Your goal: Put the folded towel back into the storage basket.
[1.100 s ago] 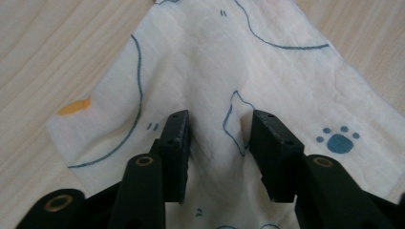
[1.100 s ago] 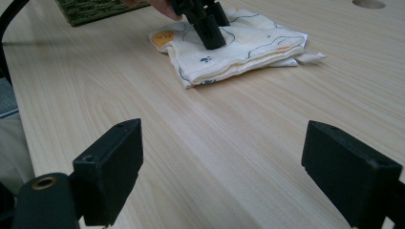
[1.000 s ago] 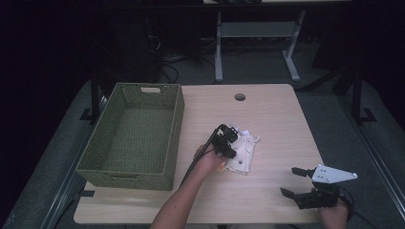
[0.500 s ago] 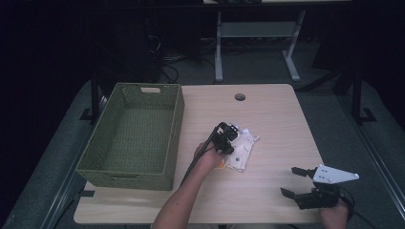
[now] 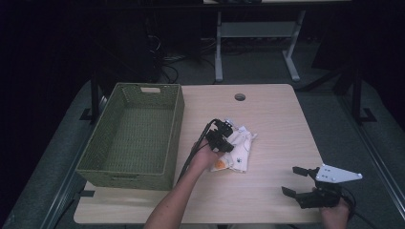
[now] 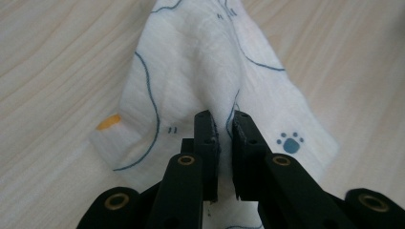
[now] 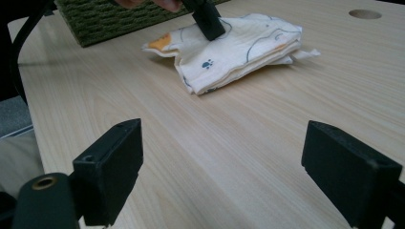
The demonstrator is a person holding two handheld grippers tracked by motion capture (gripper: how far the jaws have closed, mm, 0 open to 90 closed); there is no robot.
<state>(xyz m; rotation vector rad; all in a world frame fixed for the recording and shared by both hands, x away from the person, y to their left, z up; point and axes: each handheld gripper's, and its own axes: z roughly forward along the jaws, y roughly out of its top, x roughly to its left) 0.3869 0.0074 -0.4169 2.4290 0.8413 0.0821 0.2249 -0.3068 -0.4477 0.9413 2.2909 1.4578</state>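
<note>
A folded white cloth (image 5: pixel 240 153) printed with blue lines, a paw mark and an orange patch lies mid-table. My left gripper (image 5: pixel 222 137) comes down on its left part and is shut on a raised fold of the top layer. In the left gripper view the cloth (image 6: pixel 191 62) bunches up between the pads of that gripper (image 6: pixel 223 123). In the right gripper view the cloth (image 7: pixel 243 47) has its near-left edge lifted under the left gripper (image 7: pixel 206 20). My right gripper (image 5: pixel 291 180) rests open near the table's front right corner, its jaws (image 7: pixel 234 167) wide apart with nothing between them.
A green woven basket (image 5: pixel 177 125) stands empty on the left half of the table, close to the cloth. A round cable hole (image 5: pixel 239 97) sits near the table's far edge. Bare wood (image 5: pixel 272 129) lies between the cloth and my right gripper.
The left gripper's jaws have shut on the cloth, and the hand has risen slightly, drawing a fold up. The right gripper has not moved.
</note>
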